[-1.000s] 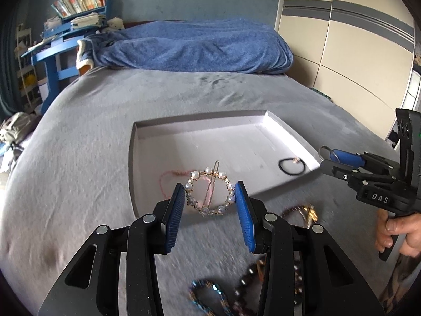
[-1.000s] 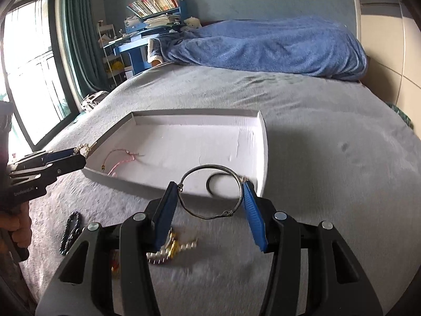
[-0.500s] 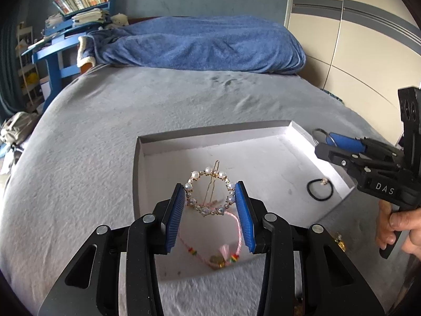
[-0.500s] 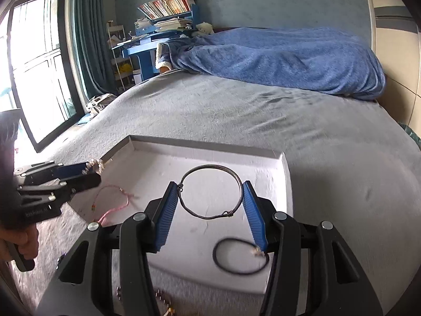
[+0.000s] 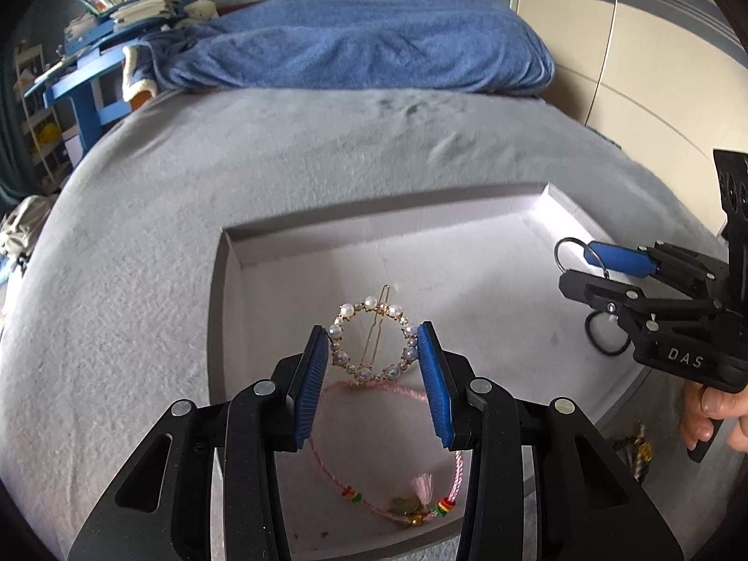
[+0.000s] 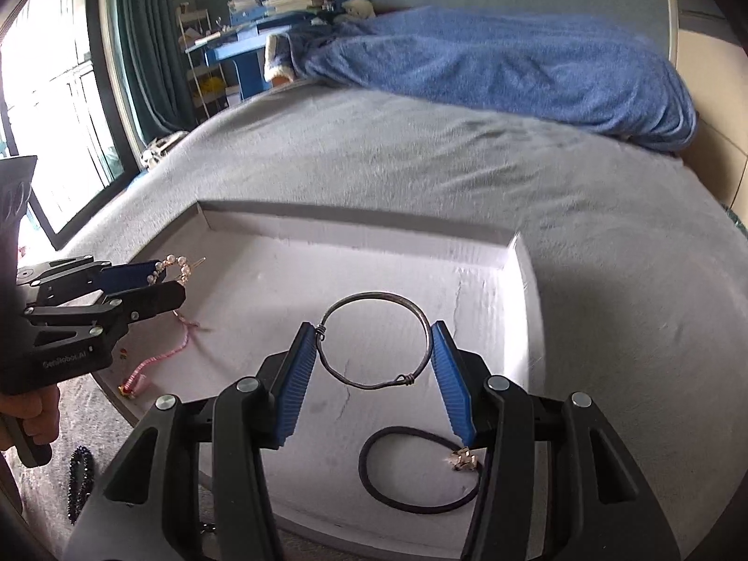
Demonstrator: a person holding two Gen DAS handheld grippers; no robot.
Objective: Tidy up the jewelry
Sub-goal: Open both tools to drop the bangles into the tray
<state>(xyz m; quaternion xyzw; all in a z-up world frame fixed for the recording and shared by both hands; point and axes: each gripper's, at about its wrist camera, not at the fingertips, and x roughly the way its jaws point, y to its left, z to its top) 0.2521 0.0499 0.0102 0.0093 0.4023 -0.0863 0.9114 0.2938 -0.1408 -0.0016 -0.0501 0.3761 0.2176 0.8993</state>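
between our left gripper [image 5: 371, 364] pads we pinch the pearl hair clip [image 5: 372, 342] by its sides; just below it lies the pink cord bracelet [image 5: 397, 477], and beyond it the bare floor of the white tray [image 5: 374, 243]. between our right gripper [image 6: 374, 350] pads we clamp the thin wire bangle [image 6: 374, 340], with the black hair tie [image 6: 416, 472] below it and the tray's far wall ahead. if we let go together, the clip may land on the bracelet and tangle with its cord; the springy bangle could bounce out over the low wall.
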